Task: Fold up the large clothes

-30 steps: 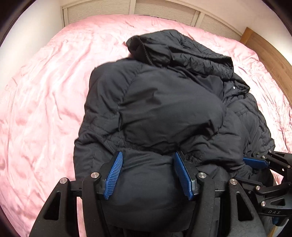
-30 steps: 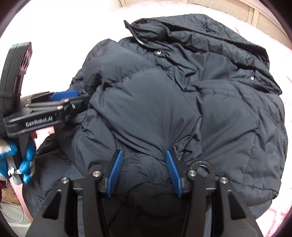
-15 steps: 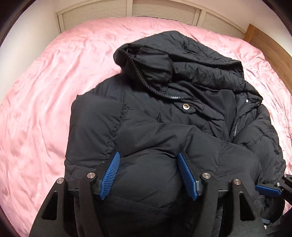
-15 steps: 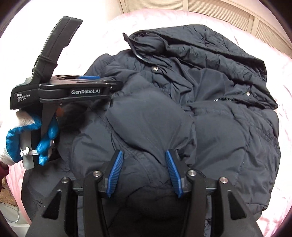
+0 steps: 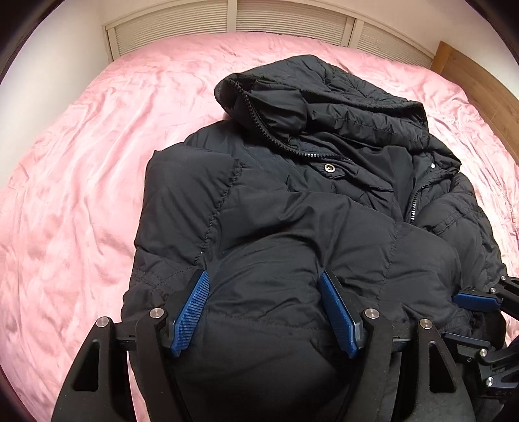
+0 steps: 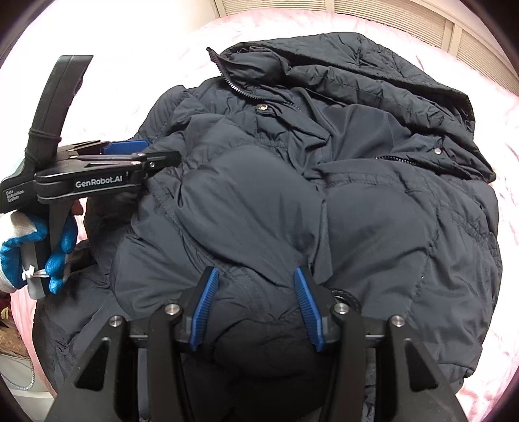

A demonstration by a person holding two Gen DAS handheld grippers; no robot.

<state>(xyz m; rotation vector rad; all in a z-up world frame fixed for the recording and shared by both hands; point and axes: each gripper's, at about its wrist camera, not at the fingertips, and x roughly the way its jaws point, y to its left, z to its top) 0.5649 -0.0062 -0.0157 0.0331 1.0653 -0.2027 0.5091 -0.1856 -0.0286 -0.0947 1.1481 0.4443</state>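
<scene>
A black padded hooded jacket [image 5: 308, 211] lies on the pink bed, hood at the far end, zip and snap buttons showing. My left gripper [image 5: 264, 292] has its blue pads spread around a thick bulge of the jacket's near edge, gripping it. My right gripper [image 6: 254, 285] likewise has jacket fabric [image 6: 292, 211] bunched between its pads. The left gripper also shows in the right wrist view [image 6: 129, 152] at the jacket's left side, held by a blue-gloved hand. The right gripper's pad shows at the right edge of the left wrist view [image 5: 473, 298].
The pink sheet [image 5: 81, 194] covers the bed all around the jacket. Slatted white doors [image 5: 227, 16] stand behind the bed. A wooden headboard [image 5: 480, 84] runs along the right side. A white wall is at the left.
Both grippers have pulled back toward the near edge with the jacket's lower part; the fold has flattened, uncovering the collar, zip and snap buttons. The left gripper has risen in the right wrist view.
</scene>
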